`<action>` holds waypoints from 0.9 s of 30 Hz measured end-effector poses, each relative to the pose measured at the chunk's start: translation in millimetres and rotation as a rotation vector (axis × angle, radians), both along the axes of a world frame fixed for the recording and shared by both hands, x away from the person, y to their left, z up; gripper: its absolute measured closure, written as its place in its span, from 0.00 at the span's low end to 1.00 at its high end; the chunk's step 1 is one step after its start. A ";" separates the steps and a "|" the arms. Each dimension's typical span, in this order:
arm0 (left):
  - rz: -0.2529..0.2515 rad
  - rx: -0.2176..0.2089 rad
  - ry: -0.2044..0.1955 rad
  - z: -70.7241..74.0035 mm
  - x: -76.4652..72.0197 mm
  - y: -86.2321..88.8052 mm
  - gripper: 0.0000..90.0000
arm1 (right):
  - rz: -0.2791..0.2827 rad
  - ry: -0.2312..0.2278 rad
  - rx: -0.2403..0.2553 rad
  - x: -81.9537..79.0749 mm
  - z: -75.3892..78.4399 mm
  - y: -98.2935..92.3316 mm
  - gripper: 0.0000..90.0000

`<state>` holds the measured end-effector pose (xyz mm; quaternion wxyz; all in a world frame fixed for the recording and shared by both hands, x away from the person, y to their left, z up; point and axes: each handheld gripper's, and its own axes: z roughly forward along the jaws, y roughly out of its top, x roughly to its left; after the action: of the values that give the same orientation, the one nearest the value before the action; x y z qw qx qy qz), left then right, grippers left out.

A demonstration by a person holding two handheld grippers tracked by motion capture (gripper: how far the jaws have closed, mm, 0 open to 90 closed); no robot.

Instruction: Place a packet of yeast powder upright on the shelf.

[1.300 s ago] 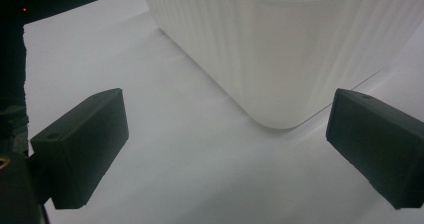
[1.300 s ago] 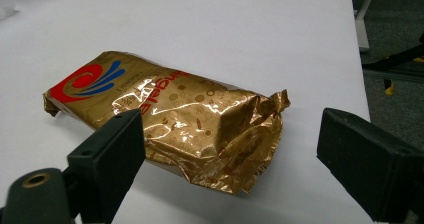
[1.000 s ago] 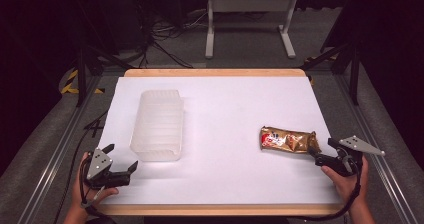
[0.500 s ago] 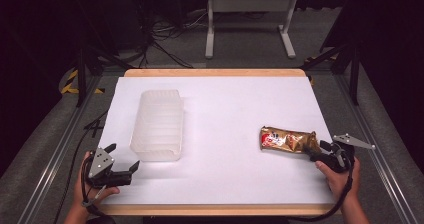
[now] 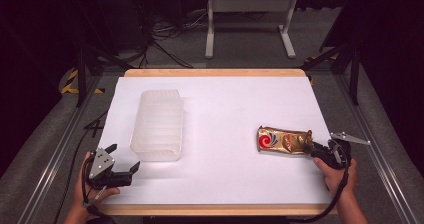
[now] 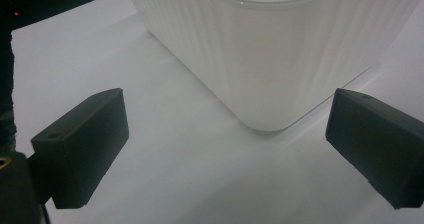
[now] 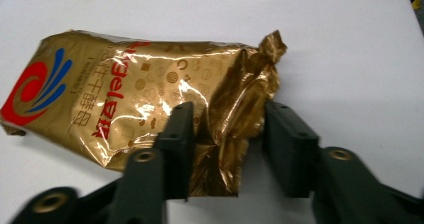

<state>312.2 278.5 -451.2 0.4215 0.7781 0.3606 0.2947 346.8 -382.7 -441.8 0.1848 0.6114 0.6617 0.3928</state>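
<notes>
— Gold foil packet (image 7: 125, 96), crumpled end between the right tongs (image 7: 227, 134); not quite clamped yet, I think.
— Left tongs (image 5: 123, 160) gape empty near the plastic tub (image 5: 157, 124).
— Thin crinkled foil could slip or tear across the tabletop (image 5: 235, 109).

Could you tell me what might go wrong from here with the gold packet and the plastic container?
The right gripper straddles only the crumpled end of the gold packet, so a lift there may slip or tear the foil. The left gripper sits open near a corner of the translucent container; moving forward could nudge it.
</notes>
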 end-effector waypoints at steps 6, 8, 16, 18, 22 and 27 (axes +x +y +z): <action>-0.003 0.001 -0.003 0.3 -0.6 -0.1 0.05 | 0.033 -0.021 -0.018 -0.8 1.2 3.7 0.96; -0.003 0.000 -0.003 0.4 -0.8 0.1 0.05 | 0.035 -0.046 -0.015 -2.1 2.6 3.4 0.97; 0.002 0.004 -0.004 0.5 -0.8 -0.7 0.05 | 0.073 -0.180 -0.008 -8.5 20.2 7.5 0.98; 0.004 0.003 -0.005 0.7 -0.9 -0.7 0.05 | 0.084 -0.214 -0.006 -8.2 27.1 10.3 0.98; 0.007 0.001 -0.007 0.8 -1.2 -0.8 0.06 | 0.111 -0.273 -0.009 -6.1 45.0 21.2 0.98; 0.011 -0.004 -0.009 1.0 -1.7 -0.5 0.06 | 0.166 -0.308 -0.025 -1.8 63.8 35.4 0.98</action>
<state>310.5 278.0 -450.2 0.4230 0.7740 0.3634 0.2998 345.0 -347.3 -378.0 0.2583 0.4849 0.6786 0.4875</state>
